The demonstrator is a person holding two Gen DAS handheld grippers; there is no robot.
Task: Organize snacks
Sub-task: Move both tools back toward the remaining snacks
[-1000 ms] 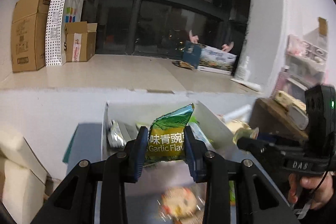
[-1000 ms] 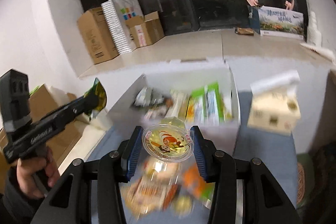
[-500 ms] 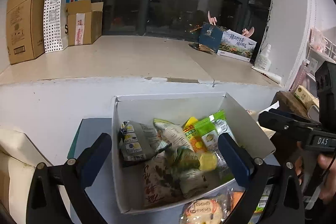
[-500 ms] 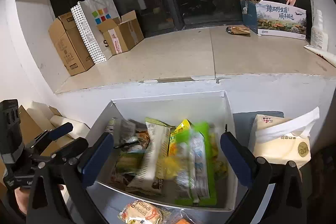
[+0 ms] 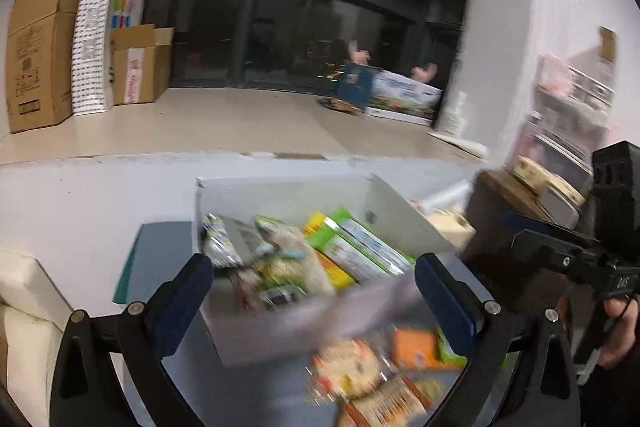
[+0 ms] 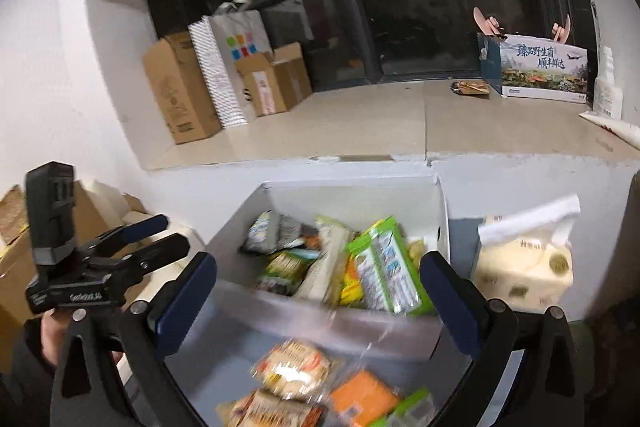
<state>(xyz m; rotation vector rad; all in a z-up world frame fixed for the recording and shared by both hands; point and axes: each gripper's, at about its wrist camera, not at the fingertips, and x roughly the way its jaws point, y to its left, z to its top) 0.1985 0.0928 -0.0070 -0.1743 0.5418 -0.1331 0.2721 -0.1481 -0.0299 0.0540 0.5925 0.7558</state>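
A white cardboard box (image 5: 384, 203) (image 6: 352, 193) on the blue-grey table holds several snack packets, among them a green-edged pack (image 5: 360, 247) (image 6: 384, 263) and a silver pouch (image 5: 224, 243) (image 6: 272, 231). Loose snacks lie in front of it: a round cracker pack (image 5: 348, 367) (image 6: 296, 367) and an orange packet (image 5: 416, 349) (image 6: 360, 397). My left gripper (image 5: 312, 291) stands wide open and empty before the box. My right gripper (image 6: 318, 295) is likewise wide open with nothing between its fingers. Each gripper shows in the other's view, left gripper (image 6: 120, 251), right gripper (image 5: 560, 247), a hand holding it.
A tissue pack (image 6: 524, 263) sits right of the box. Beyond is a pale window ledge (image 5: 224, 131) with cardboard boxes (image 5: 36, 55), a dotted paper bag (image 5: 96, 39) and a printed gift box (image 6: 540, 67). Cream cushions (image 5: 24, 307) lie at left; a cluttered shelf (image 5: 560, 131) at right.
Both grippers opened: the left let go of the green garlic-pea bag, the right of the jelly cup. Both moved in over the box, then drew back; the loose snacks show again.
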